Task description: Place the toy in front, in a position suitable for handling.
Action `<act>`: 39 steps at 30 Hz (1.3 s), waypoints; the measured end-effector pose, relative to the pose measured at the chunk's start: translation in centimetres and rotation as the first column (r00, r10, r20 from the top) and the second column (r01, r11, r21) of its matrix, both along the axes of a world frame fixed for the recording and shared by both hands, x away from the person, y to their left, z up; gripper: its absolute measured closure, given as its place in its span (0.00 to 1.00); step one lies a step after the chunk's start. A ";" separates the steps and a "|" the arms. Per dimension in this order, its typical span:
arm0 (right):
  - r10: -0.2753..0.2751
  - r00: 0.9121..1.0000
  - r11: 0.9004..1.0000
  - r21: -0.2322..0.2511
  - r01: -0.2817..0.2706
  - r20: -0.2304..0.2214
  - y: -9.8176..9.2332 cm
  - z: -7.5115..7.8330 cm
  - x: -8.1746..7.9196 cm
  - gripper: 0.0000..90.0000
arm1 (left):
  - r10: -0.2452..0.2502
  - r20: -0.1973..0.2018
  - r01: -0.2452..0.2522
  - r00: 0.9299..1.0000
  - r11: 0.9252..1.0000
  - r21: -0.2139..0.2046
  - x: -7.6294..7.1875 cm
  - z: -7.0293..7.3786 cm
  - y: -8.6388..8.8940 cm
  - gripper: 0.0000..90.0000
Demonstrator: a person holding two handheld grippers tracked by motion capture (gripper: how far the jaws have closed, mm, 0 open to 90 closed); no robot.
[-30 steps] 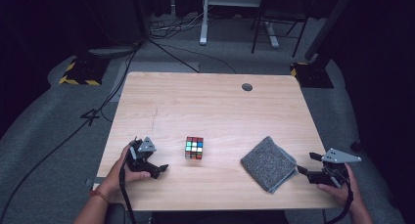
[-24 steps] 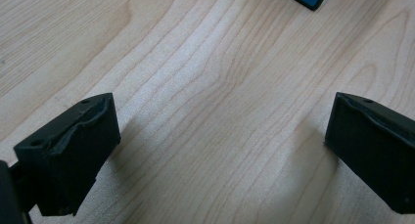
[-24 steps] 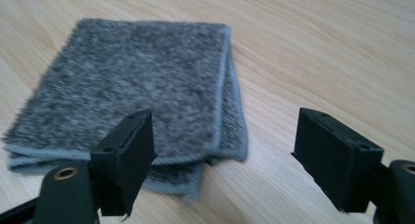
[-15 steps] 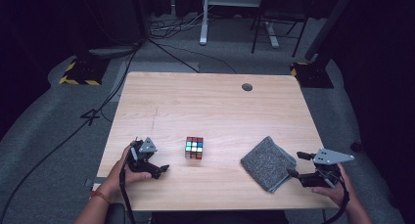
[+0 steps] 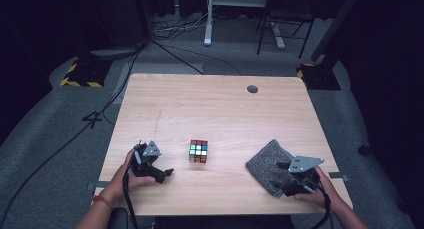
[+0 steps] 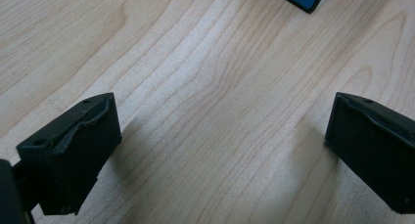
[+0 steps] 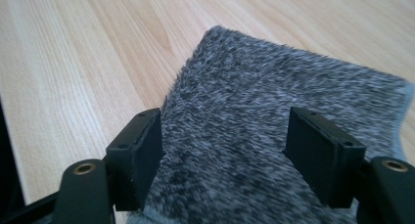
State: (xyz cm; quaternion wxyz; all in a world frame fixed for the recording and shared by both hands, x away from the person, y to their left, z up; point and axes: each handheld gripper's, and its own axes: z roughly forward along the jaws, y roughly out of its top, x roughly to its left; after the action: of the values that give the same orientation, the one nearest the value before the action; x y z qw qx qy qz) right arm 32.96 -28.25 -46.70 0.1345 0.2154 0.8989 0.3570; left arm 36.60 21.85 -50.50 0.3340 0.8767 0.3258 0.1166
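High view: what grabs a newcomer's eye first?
The colourful puzzle cube, alone near the middle of the pale wooden table. Next, the fuzzy grey cloth at the near right, where the right gripper has its open jaws over the cloth's near edge, just closing in on it. The left gripper rests open on bare wood at the near left.

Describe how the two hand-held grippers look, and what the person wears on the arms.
Each hand-held gripper, left and right, is black with two blocky jaws, a grey three-cornered plate on top and a black trailing cable. The rubber pads look worn at the edges. The forearms are bare; the left wrist carries a red-orange band.
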 end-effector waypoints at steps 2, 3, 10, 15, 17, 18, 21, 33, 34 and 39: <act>0.002 1.000 1.000 -0.007 -0.002 -0.002 0.2 -0.2 0.1 0.33 | 0.000 0.000 0.000 1.000 1.000 0.000 0.0 0.0 0.0 0.01; -0.001 1.000 1.000 -0.021 0.001 -0.014 0.6 -0.6 0.3 0.33 | 0.000 -0.001 0.000 1.000 1.000 0.001 0.0 0.0 0.0 0.01; -0.014 1.000 0.998 -0.059 0.013 -0.013 1.2 -1.4 0.9 0.32 | 0.002 -0.004 -0.002 1.000 1.000 -0.003 -0.1 0.0 -0.2 0.01; -0.055 0.998 0.998 -0.020 0.055 0.011 0.0 -0.9 1.3 0.33 | -0.002 -0.003 0.002 1.000 1.000 -0.004 0.0 0.0 -0.2 0.01; -0.086 0.996 0.995 -0.040 0.087 0.020 -0.4 -1.1 1.6 0.32 | -0.003 -0.002 0.003 1.000 1.000 -0.003 0.0 0.0 -0.2 0.01; -0.096 0.995 0.995 -0.041 0.096 0.010 -0.5 -1.3 1.8 0.32 | -0.003 -0.002 0.003 1.000 1.000 -0.002 0.0 0.0 -0.2 0.01; -0.109 0.993 0.993 -0.052 0.107 -0.041 -0.7 -2.0 2.3 0.30 | -0.004 -0.002 0.004 1.000 1.000 -0.002 -0.1 0.0 -0.3 0.01; -0.083 0.990 0.996 -0.022 0.081 -0.116 -0.8 -2.3 4.1 0.34 | -0.088 -0.003 0.088 0.996 0.996 -0.002 0.8 0.0 -2.0 0.00; -0.082 0.990 0.997 -0.025 0.079 -0.118 -0.7 -2.2 4.3 0.36 | -0.098 0.000 0.098 0.995 0.995 0.001 1.0 0.0 -2.2 0.00; -0.074 0.990 0.997 -0.027 0.071 -0.120 -0.3 -2.0 5.6 0.53 | -0.121 -0.004 0.121 0.993 0.993 -0.003 1.9 0.0 -3.3 0.00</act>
State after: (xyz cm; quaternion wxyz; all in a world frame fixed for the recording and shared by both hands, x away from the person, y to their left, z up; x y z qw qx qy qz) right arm 38.51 -28.50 -48.65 0.0950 0.2676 0.9011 0.3277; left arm 38.46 18.58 -50.49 0.3408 0.8948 0.2728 0.0940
